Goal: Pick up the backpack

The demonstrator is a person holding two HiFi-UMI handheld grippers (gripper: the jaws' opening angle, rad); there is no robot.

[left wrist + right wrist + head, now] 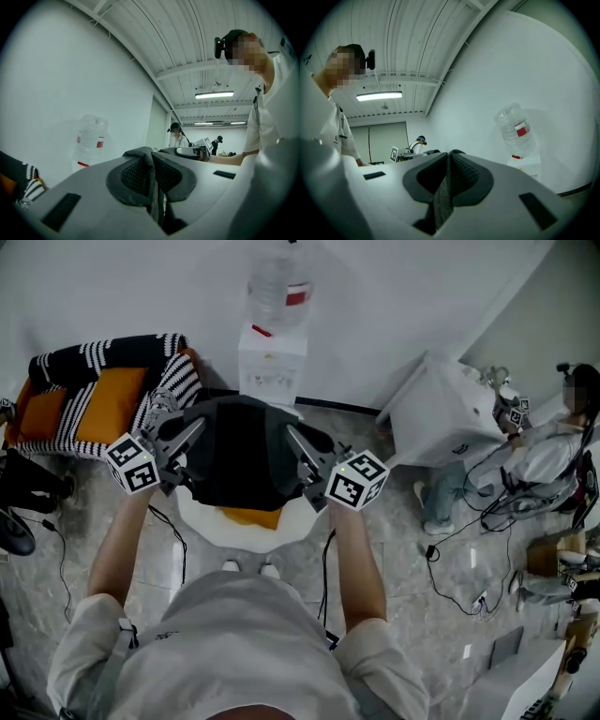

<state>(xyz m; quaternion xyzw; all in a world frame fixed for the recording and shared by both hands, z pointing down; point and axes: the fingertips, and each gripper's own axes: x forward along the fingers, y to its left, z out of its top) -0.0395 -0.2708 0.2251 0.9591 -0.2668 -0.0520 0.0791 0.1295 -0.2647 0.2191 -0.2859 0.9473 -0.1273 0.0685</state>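
The black backpack (pixel 239 454) hangs between my two grippers, above a round white stool (pixel 211 526). At its left upper edge my left gripper (pixel 190 434) is shut on it; in the left gripper view the jaws (pixel 151 157) pinch a fold of grey backpack fabric (pixel 153 187). My right gripper (pixel 297 443) is shut on the right upper edge. In the right gripper view its jaws (pixel 449 158) clamp a similar grey fold (pixel 443 197). Both grippers point level, toward each other.
An orange item (pixel 251 517) lies on the stool under the backpack. Behind stands a white dispenser (pixel 272 362) with a water bottle (pixel 278 287). A striped chair with an orange cushion (pixel 108 399) is at left. At right are a white cabinet (pixel 441 413), a seated person (pixel 553 442) and floor cables (pixel 450 568).
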